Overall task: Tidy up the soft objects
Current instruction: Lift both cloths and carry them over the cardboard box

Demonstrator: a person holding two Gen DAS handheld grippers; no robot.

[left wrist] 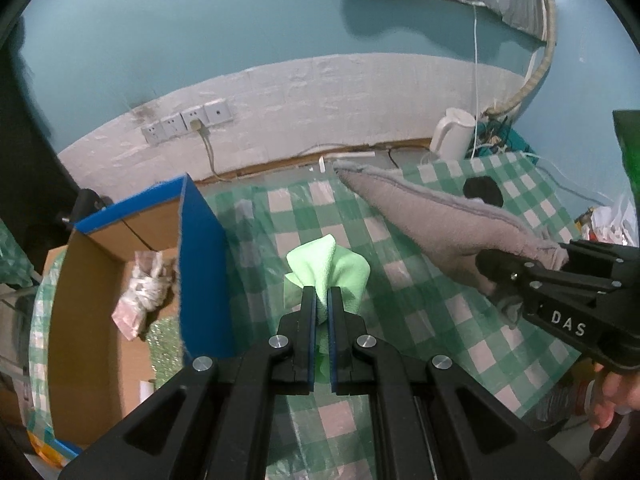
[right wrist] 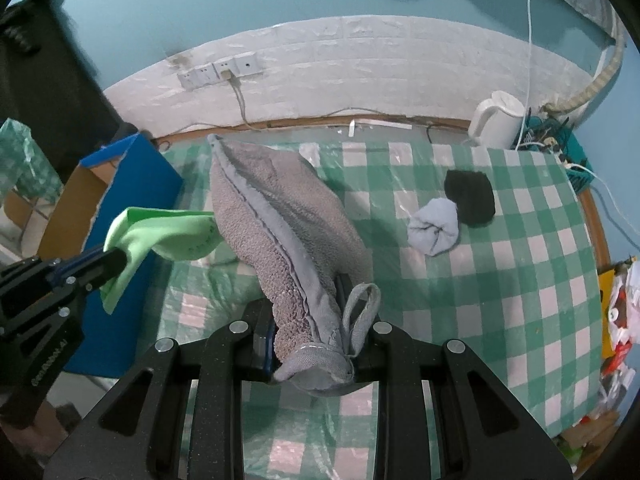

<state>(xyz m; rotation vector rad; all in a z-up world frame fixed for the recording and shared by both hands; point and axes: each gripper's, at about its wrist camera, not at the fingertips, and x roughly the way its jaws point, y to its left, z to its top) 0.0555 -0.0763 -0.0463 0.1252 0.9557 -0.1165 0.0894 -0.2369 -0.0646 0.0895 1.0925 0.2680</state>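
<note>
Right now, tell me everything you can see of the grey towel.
The grey towel looks like looped terry cloth with a flat woven hem and a small hanging loop at one corner. It hangs bunched lengthwise, its loop corner clamped in the right gripper, whose jaws are shut on it. Its far end trails toward the green-checked tablecloth.

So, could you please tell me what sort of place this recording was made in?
Probably a lived-in room at home: a table under a green checked tablecloth stands against a teal wall, with a white electric kettle, wall sockets and a cardboard box beside it.
</note>
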